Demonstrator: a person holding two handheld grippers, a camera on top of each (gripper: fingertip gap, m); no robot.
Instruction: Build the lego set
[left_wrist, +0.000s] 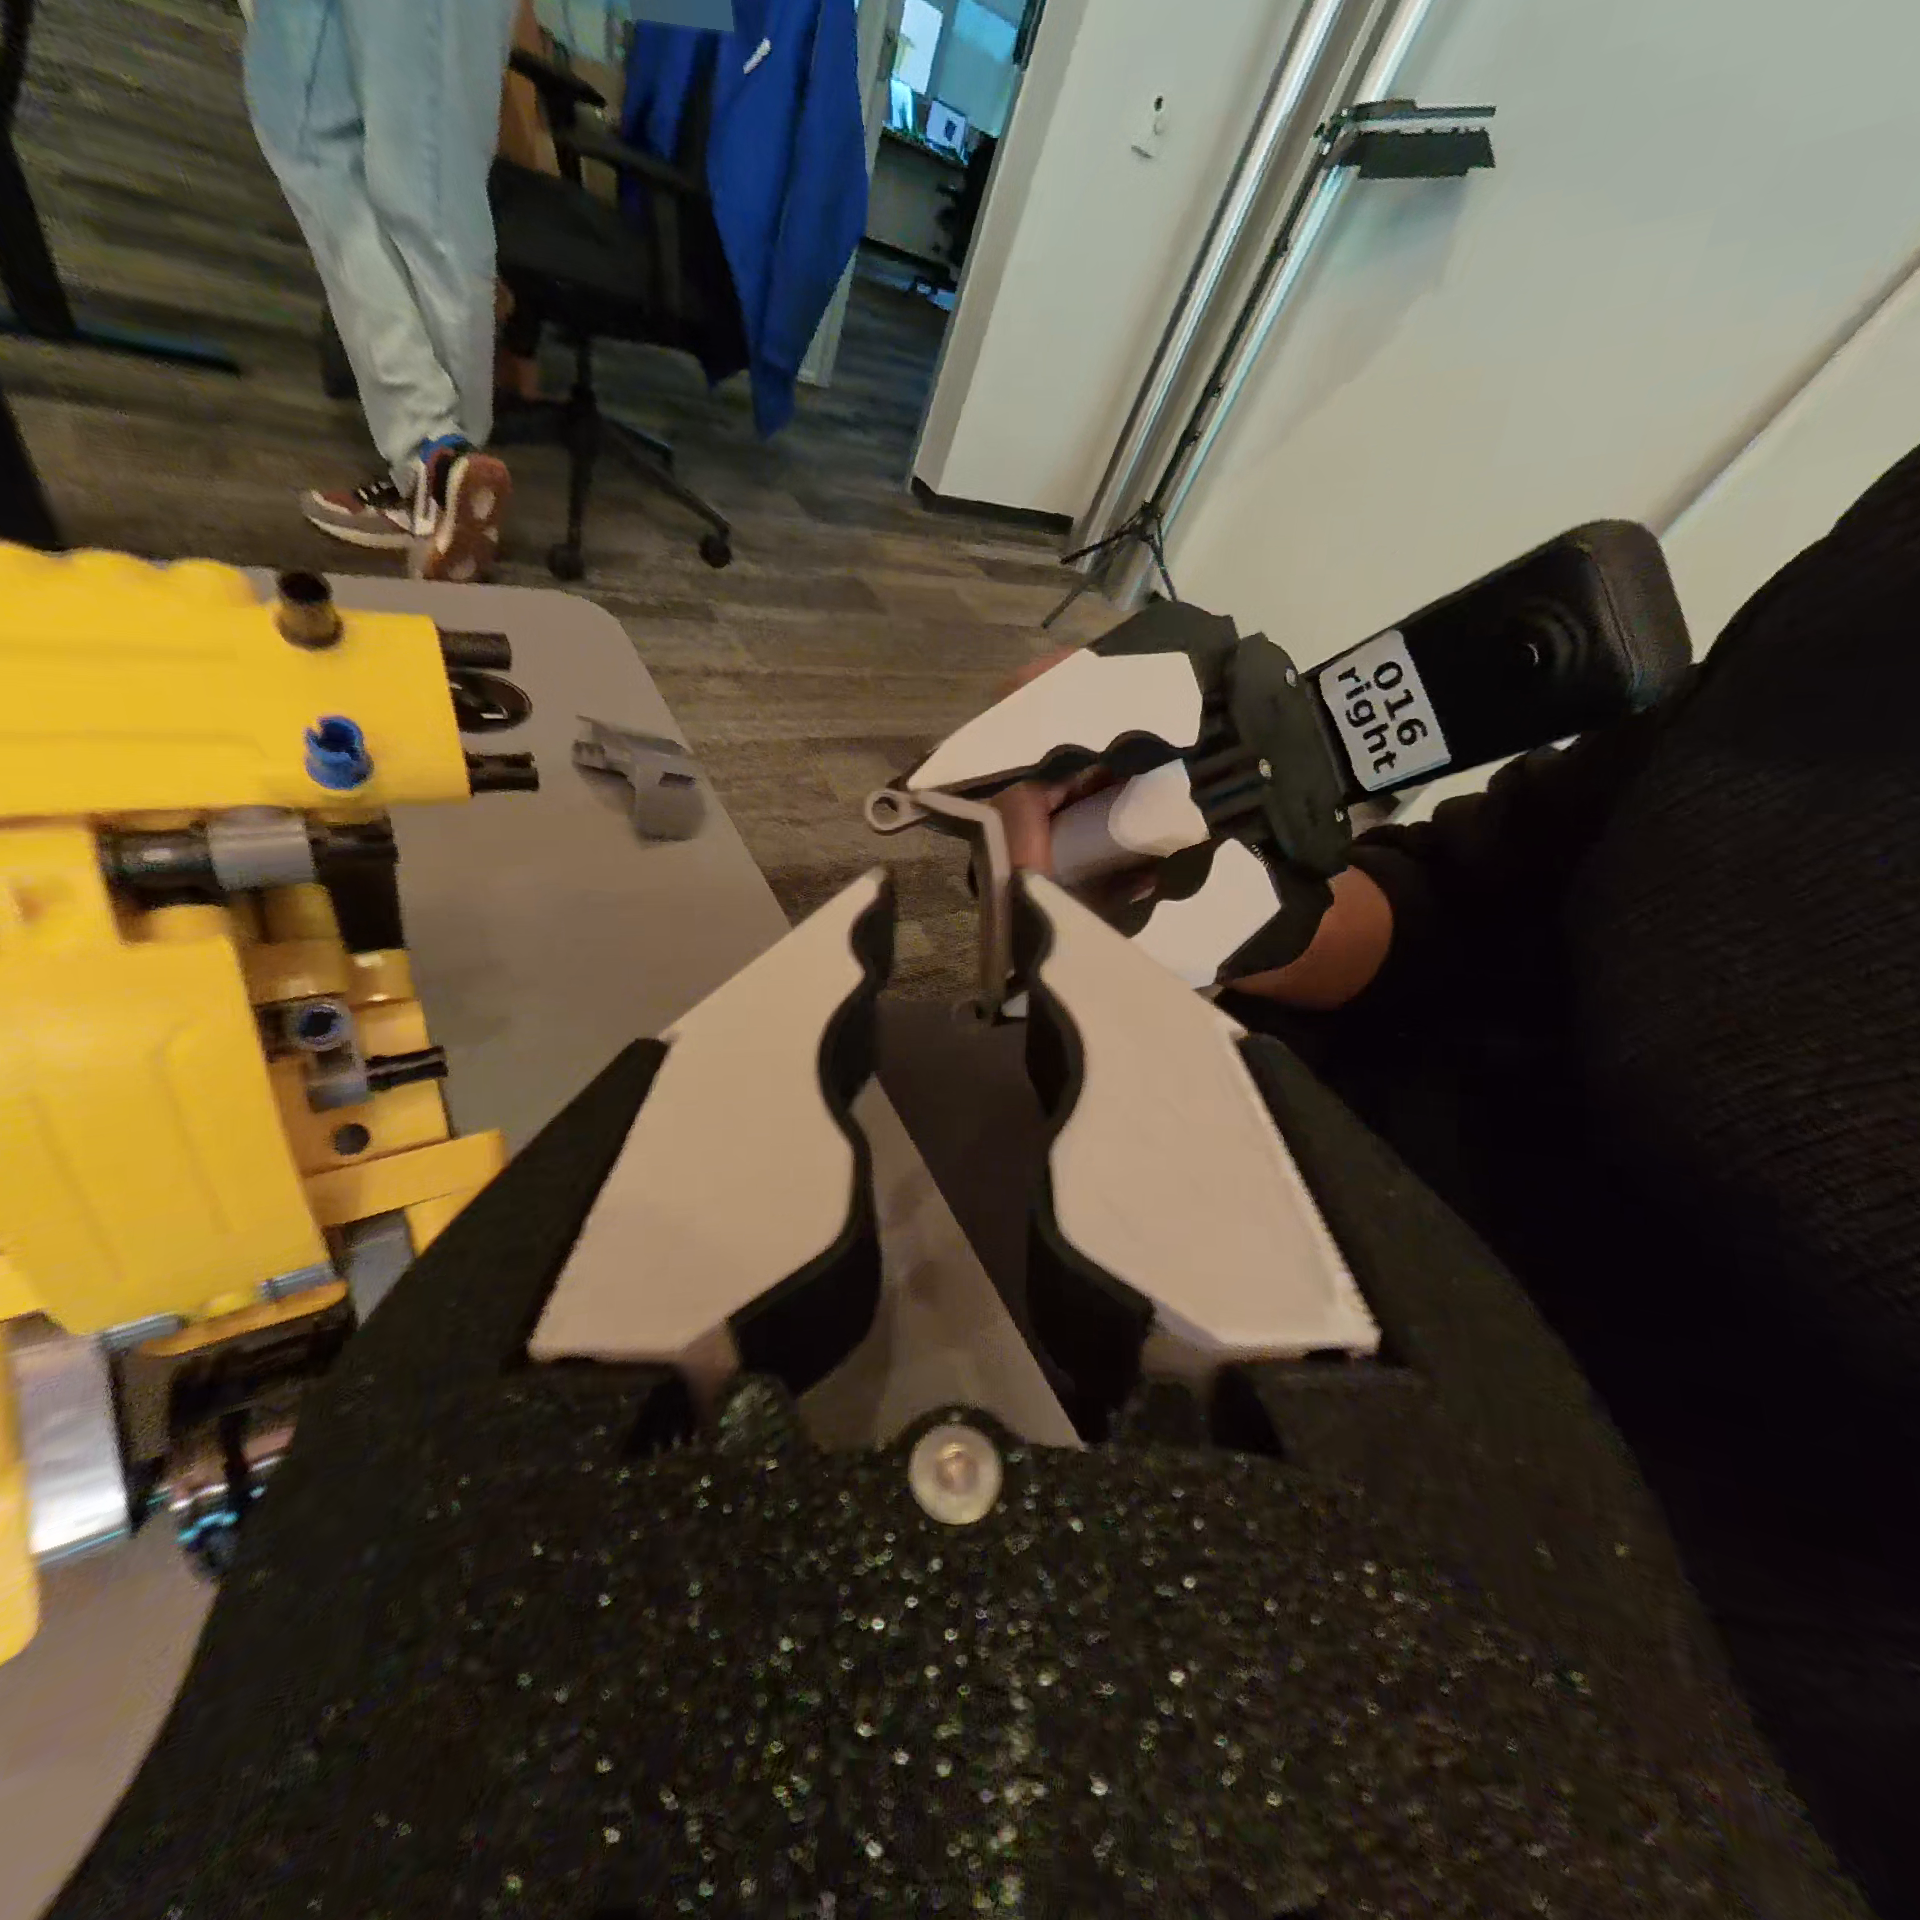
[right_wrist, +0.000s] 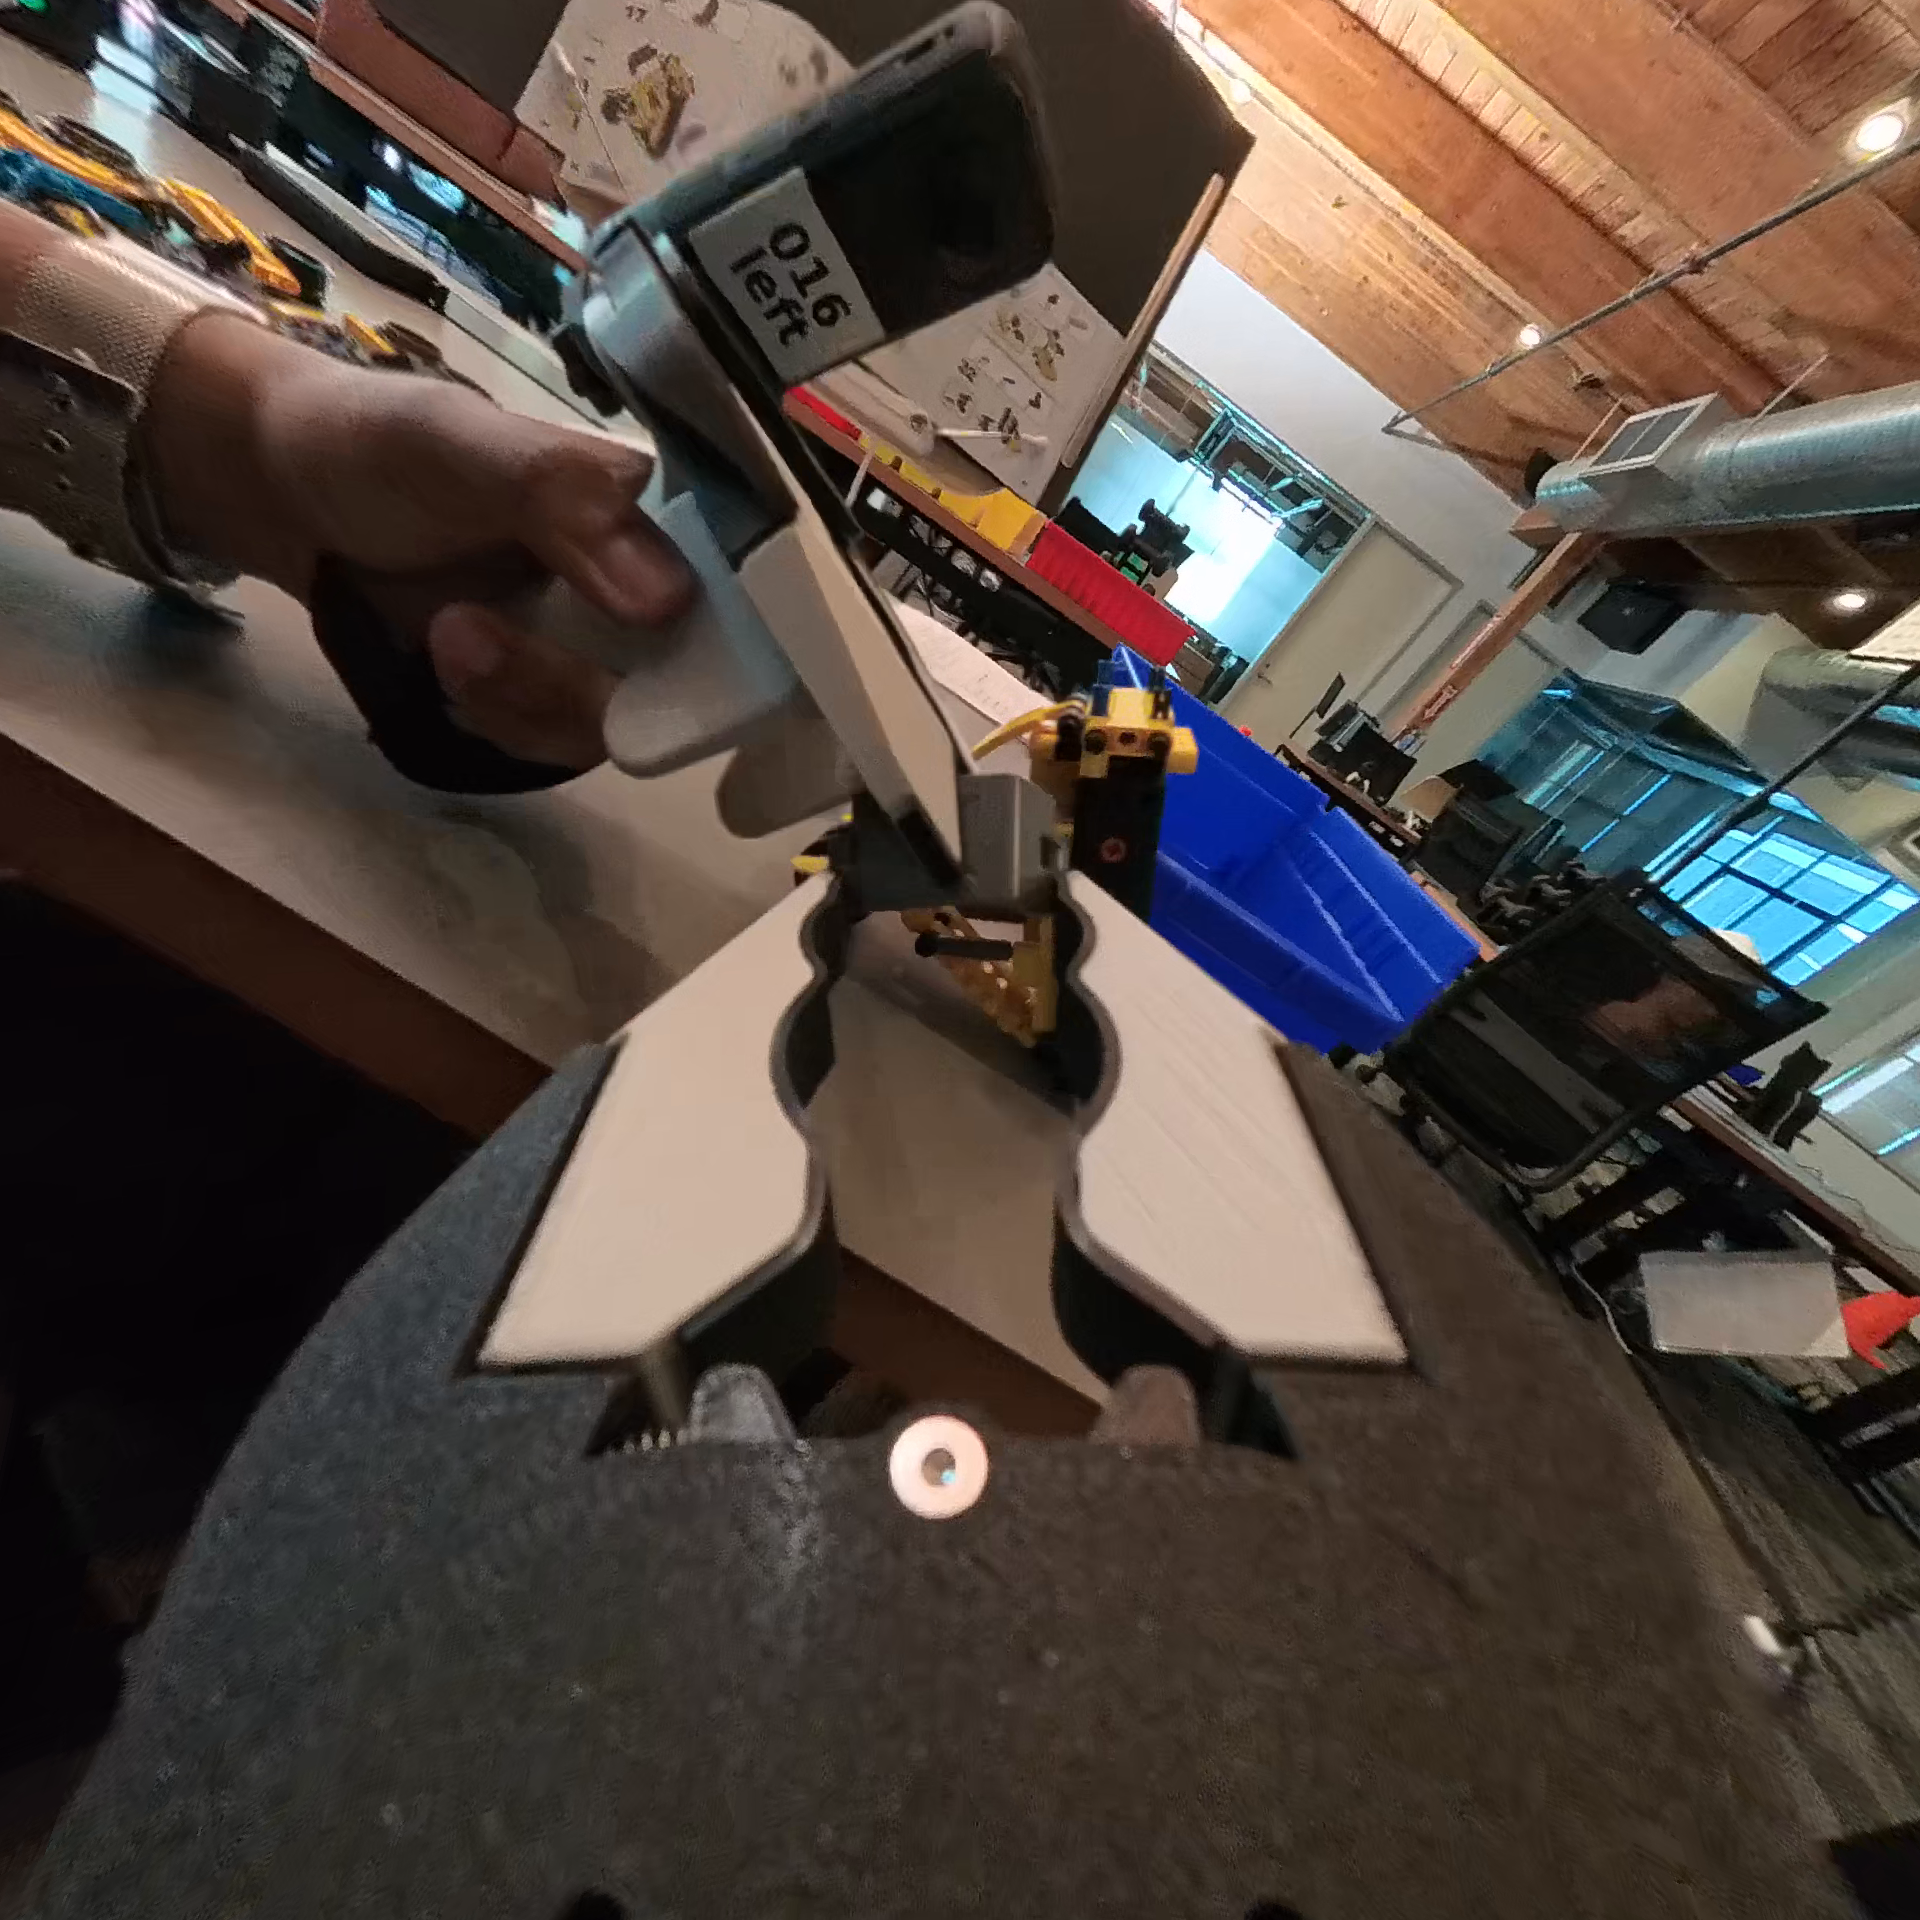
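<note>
A grey angled piece (left_wrist: 982, 831) is being pinched by the right gripper (left_wrist: 971, 800), and also by the left gripper (left_wrist: 956, 904) at its lower leg (mid-air, beside the table (left_wrist: 582, 935)). A yellow brick model (left_wrist: 187, 935) is sitting at left.

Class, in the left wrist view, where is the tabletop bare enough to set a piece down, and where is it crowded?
Bare: the table strip between the yellow model and the table's right edge, nearer than the small grey piece. Crowded: the left, where the model sits.
</note>
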